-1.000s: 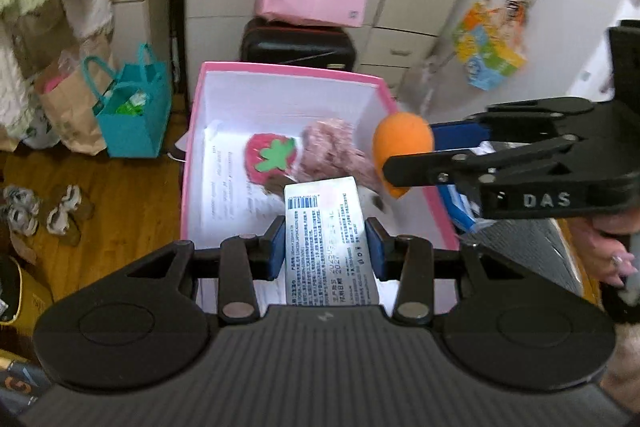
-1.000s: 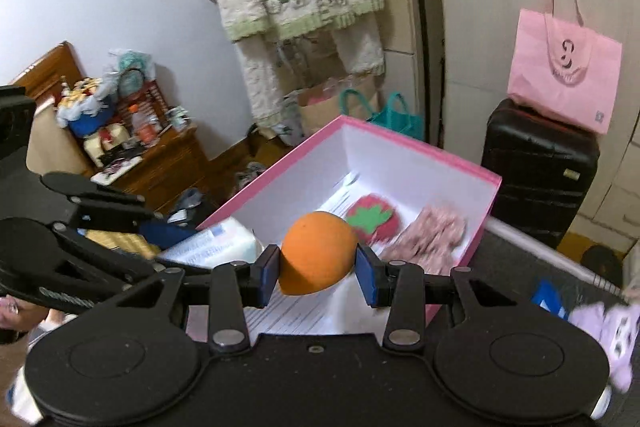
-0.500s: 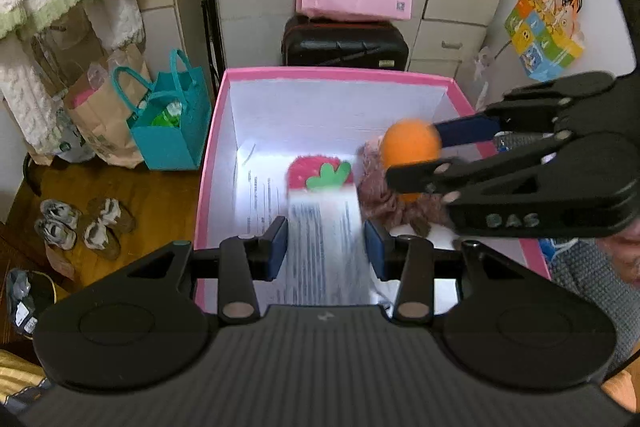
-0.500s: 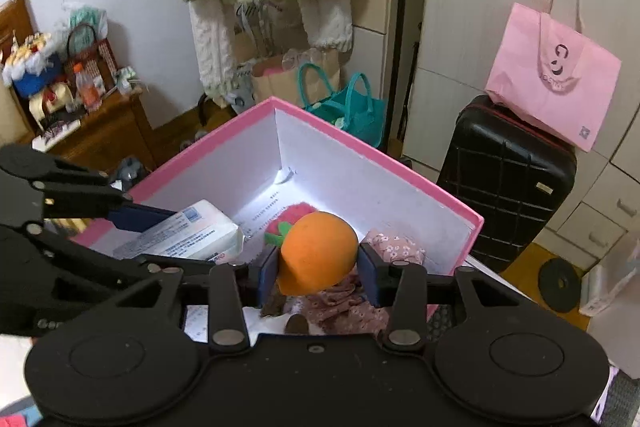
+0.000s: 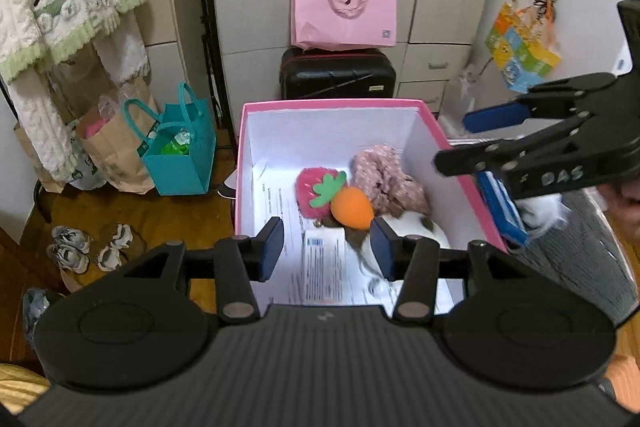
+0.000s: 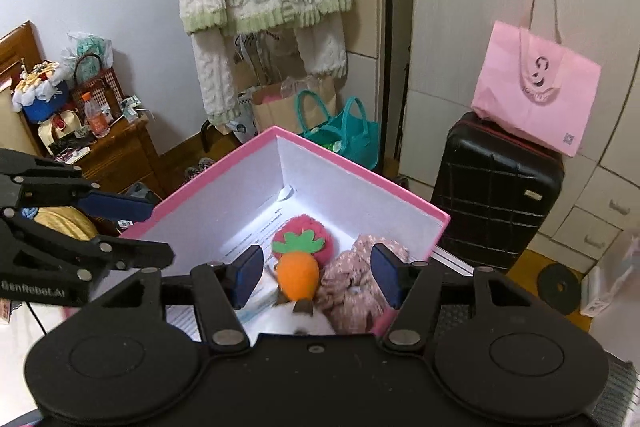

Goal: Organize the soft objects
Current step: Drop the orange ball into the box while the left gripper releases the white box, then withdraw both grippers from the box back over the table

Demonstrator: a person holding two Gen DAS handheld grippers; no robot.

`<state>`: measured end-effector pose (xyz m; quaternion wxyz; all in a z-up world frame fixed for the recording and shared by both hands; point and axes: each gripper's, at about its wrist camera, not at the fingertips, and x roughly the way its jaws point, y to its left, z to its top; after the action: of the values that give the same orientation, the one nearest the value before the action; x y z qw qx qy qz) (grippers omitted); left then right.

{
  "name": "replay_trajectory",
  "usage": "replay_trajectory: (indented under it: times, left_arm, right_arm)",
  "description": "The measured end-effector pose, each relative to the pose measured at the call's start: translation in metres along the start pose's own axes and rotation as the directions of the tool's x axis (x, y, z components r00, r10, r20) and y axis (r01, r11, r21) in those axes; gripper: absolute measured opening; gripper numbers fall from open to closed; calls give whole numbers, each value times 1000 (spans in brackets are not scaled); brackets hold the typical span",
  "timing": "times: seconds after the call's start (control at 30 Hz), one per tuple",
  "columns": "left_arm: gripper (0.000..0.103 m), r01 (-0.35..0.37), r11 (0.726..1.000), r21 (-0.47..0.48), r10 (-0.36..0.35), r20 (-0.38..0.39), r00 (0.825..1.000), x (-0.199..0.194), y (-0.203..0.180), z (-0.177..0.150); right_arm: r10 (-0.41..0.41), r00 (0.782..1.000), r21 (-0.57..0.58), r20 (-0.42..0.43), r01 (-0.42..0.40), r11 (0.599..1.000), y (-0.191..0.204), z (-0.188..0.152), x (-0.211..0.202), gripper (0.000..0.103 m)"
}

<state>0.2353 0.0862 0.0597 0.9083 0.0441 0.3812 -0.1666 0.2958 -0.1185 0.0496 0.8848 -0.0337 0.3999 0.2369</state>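
A pink box (image 5: 336,103) with white walls (image 6: 360,203) holds soft things. An orange sponge ball (image 5: 352,207) (image 6: 298,275) lies inside, next to a red strawberry plush (image 5: 314,183) (image 6: 300,231) and a pink floral fabric piece (image 5: 386,179) (image 6: 352,281). A white tissue pack (image 5: 322,263) lies on the box floor near the front. My left gripper (image 5: 327,247) is open and empty above the box's near end. My right gripper (image 6: 316,277) is open and empty above the ball; it also shows in the left wrist view (image 5: 480,139).
A black suitcase (image 5: 338,73) with a pink bag (image 5: 346,11) stands behind the box. A teal bag (image 5: 178,151) and paper bags stand to its left on the wood floor, with shoes (image 5: 86,247). A grey surface (image 5: 592,255) lies to the right.
Both grippers opened. The orange ball dropped from my right gripper into the box, and the tissue pack dropped from my left gripper onto the box floor. Both grippers rose slightly.
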Motion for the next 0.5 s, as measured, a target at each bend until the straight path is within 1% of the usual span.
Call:
replay_trajectory:
  times: [0.07, 0.13, 0.27, 0.37, 0.47, 0.5]
  left_arm:
    - [51, 0, 1000, 31, 0, 7, 1000, -19, -5, -2]
    - [52, 5, 998, 56, -6, 13, 1000, -37, -9, -5]
    - [55, 38, 994, 103, -41, 23, 999, -73, -21, -15]
    - [59, 84, 986, 143, -90, 37, 995, -97, -34, -29]
    - [61, 136, 973, 185, -141, 13, 990, -107, -51, -45]
    - [61, 144, 970, 195, -148, 3, 989, -108, -57, -51]
  right_arm:
    - [7, 1000, -11, 3, -7, 1000, 6, -3, -21, 65]
    - [9, 1000, -21, 8, -9, 1000, 10, -6, -41, 65]
    - [36, 999, -40, 11, -36, 999, 20, -19, -78, 65]
    - [44, 998, -63, 35, -42, 997, 30, -39, -105, 65]
    - [22, 998, -74, 63, -18, 997, 36, -65, -126, 65]
    - [16, 997, -74, 72, -10, 997, 37, -74, -132, 66]
